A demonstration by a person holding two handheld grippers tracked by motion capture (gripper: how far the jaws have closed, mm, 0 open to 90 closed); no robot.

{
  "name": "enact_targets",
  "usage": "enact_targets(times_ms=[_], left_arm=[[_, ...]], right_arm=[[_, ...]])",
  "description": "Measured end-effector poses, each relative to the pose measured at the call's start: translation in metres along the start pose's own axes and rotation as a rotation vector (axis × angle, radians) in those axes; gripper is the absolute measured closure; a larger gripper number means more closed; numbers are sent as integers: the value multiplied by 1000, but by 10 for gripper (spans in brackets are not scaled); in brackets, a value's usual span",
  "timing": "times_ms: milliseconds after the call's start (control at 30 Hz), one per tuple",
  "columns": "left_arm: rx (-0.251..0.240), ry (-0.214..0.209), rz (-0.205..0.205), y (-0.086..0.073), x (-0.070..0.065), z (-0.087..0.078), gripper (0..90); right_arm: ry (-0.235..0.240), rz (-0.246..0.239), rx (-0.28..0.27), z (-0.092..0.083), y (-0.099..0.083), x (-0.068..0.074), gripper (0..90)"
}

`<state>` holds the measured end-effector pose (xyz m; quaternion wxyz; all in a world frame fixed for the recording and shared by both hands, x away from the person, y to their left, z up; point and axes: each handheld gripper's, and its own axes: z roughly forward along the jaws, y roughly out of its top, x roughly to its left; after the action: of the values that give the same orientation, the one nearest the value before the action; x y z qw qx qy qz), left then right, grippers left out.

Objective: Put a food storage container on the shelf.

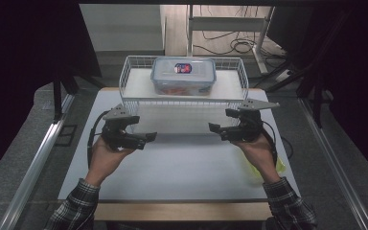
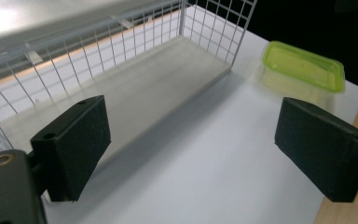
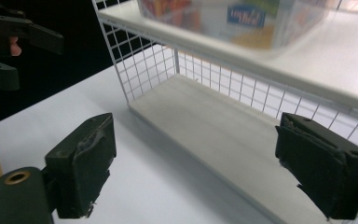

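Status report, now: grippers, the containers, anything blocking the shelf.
Left gripper open, empty; right gripper open, empty, both over the table. Clear food box on the wire rack top shelf; green-lidded container beside the rack. Lower shelf unobstructed.

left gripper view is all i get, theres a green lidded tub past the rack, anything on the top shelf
Observer: Yes, a clear lidded container sits on the wire rack's top shelf.
Operator: what's in it
Observer: Something red and orange; the right gripper view shows it through the wall, blurred.
Operator: is my right gripper holding anything
Observer: No, the right gripper is open and holds nothing, in front of the rack.
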<state>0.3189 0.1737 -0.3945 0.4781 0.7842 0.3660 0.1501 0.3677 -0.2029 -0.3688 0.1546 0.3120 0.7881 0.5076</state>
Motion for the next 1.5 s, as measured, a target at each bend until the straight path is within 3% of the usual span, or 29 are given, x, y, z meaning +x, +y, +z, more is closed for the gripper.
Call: enact_targets(times_ms=[333, 533, 733, 900, 1267, 1500], left_arm=[[13, 19, -10, -31, -6, 0, 67], [34, 51, 13, -48, -12, 3, 45], [31, 51, 13, -62, -15, 4, 34], [31, 62, 27, -75, -19, 6, 30], [37, 96, 24, -109, -24, 9, 27], [50, 112, 54, -120, -31, 11, 25]], right_arm=[[3, -5, 24, -2, -28, 8, 69], [-2, -16, 32, -2, -42, 14, 51], [-13, -37, 50, -1, -56, 18, 45], [1, -23, 68, -1, -71, 19, 50], [-35, -15, 60, -1, -104, 23, 50], [-59, -28, 82, -1, -123, 25, 49]])
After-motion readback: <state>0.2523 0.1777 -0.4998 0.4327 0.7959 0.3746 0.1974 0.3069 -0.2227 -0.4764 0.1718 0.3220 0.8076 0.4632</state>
